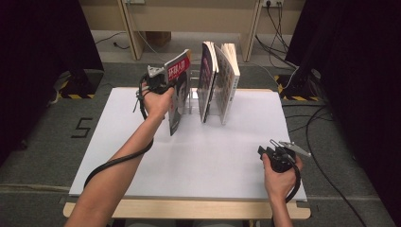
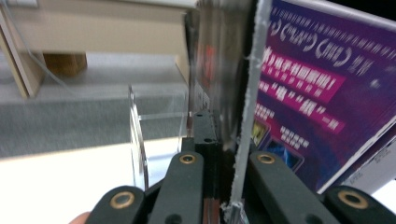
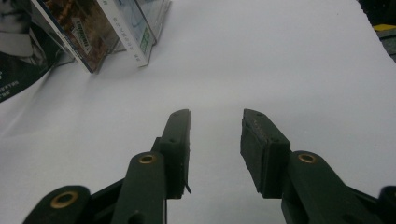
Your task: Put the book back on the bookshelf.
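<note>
The left claw (image 1: 171, 85) is clamped on a magazine (image 1: 178, 90), its black jaws pressed flat against both sides of the pages near the white page edge (image 2: 247, 116) (that edge runs straight up the middle of the left gripper view). In the high view the magazine hangs upright at upper centre of the frame, its red-and-white title strip at the top and its lower corner just above the white sheet (image 1: 198, 156) that covers the bench. Just to its right stands a clear plastic rack (image 1: 195, 94), and in the rack two more magazines (image 1: 218, 80) lean side by side; one shows a purple cover (image 2: 317, 93) at the right of the left gripper view. The left hand (image 1: 156, 101) comes up from the lower left, with a black cable looping below the forearm.

The right claw (image 3: 215, 135) sits at the lower right of the high view, jaws apart with nothing between them, above the bare white sheet and well apart from the rack.
</note>
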